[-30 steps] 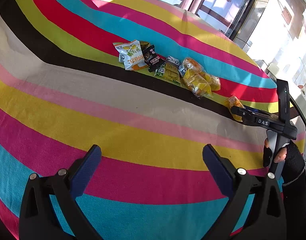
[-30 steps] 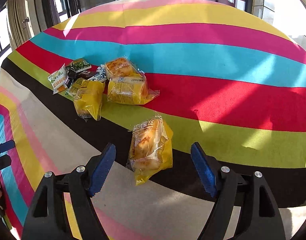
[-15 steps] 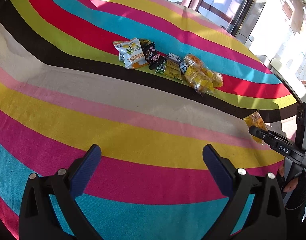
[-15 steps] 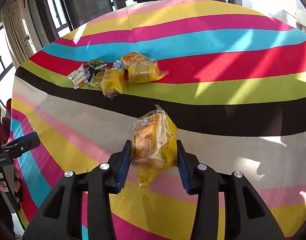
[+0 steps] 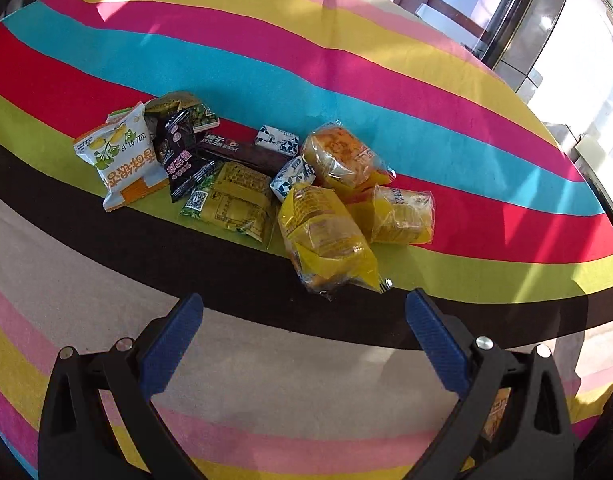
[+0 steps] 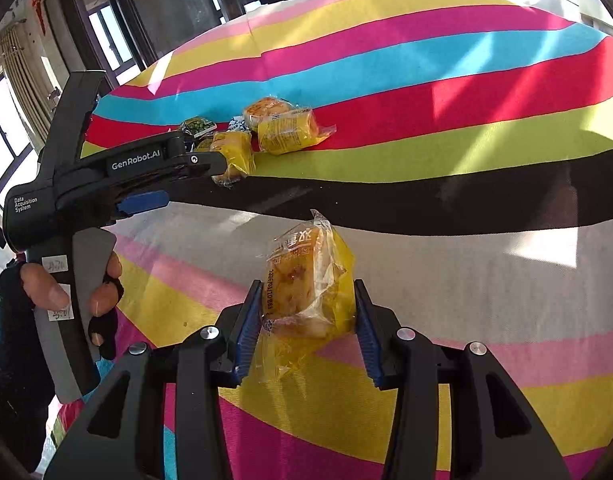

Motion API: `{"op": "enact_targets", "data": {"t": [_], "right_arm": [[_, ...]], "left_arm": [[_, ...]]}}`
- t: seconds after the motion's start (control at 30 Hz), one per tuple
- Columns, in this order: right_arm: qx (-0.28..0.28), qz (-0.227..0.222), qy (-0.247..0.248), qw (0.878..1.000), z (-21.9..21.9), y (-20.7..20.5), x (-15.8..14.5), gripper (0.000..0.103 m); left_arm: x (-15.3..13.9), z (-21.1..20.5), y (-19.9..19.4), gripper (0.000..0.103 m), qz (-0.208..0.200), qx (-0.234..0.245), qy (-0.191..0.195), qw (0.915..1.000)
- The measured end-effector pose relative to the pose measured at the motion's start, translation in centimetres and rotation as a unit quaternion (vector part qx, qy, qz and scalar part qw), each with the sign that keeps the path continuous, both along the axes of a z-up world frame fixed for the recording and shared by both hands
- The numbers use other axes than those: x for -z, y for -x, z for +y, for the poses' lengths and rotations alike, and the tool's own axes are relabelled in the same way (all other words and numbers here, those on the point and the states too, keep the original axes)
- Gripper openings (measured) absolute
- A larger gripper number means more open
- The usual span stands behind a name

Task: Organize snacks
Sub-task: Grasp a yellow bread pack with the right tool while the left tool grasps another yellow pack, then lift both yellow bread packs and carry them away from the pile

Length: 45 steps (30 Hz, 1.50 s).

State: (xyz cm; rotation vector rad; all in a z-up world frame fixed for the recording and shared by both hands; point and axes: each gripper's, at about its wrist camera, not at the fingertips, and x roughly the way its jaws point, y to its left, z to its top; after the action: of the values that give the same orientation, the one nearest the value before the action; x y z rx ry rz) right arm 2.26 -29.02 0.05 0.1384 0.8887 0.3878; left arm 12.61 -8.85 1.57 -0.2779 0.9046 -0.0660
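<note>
A big table wears a striped cloth (image 5: pixel 106 272) in many bright colours. On the left side, a gloved hand (image 6: pixel 66 292) holds the left gripper (image 5: pixel 304 336) by its handle. Only the right camera shows that hand. The left gripper's own camera shows its blue jaws spread wide with nothing between them, pointing at a pile of snacks (image 5: pixel 250 176).

That camera shows the pile well. At its left lies a white packet (image 5: pixel 120 160) with a fruit picture, next a dark packet (image 5: pixel 178 156), then a flat yellow packet (image 5: pixel 234 200), two little blue-and-white sweets (image 5: pixel 292 174), and three yellow cake bags (image 5: pixel 326 236) at the right end. From the right camera the pile is far off and partly hidden behind the left gripper, so the white packet cannot be seen there.

On the right, the right gripper (image 6: pixel 306 328) has its jaws pulled in narrow, squeezing one more yellow cake bag (image 6: pixel 306 280) on both sides. This bag is well apart from the pile. The left camera catches only a tiny yellow bit of it behind its own right finger, hard to make out.
</note>
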Motion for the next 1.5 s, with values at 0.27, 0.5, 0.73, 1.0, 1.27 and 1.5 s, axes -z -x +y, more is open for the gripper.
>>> {"op": "enact_targets", "data": {"t": [0.27,0.5,0.73,1.0,1.27,1.5], "right_arm": [[-0.002,0.002,-0.012,1.000,-0.1,0.1,0.0,0.044],[0.001,-0.001,-0.016,1.000,0.0,0.3,-0.2,0.044],[0.003,0.000,-0.011,1.000,0.0,0.2,-0.1,0.045],[0.006,0.000,-0.008,1.000,-0.1,0.3,-0.2,0.045],[0.006,0.001,-0.009,1.000,-0.1,0.3,-0.2,0.045],[0.007,0.000,-0.012,1.000,-0.2,0.5,-0.2,0.045]], "left_arm": [[1.0,-2.8,-3.9,0.057,0.022,0.052,-0.060,0.9966],[0.0,1.3,4.6,0.043,-0.016,0.134,0.108,0.9849],[0.5,9.3,11.3,0.070,-0.027,0.045,0.066,0.9964],[-2.4,13.2,12.8,0.096,-0.090,-0.060,-0.146,0.9834],[-0.2,9.1,12.3,0.101,-0.065,0.024,-0.177,0.9818],[-0.3,6.7,11.9,0.101,-0.086,0.021,-0.258,0.9621]]}}
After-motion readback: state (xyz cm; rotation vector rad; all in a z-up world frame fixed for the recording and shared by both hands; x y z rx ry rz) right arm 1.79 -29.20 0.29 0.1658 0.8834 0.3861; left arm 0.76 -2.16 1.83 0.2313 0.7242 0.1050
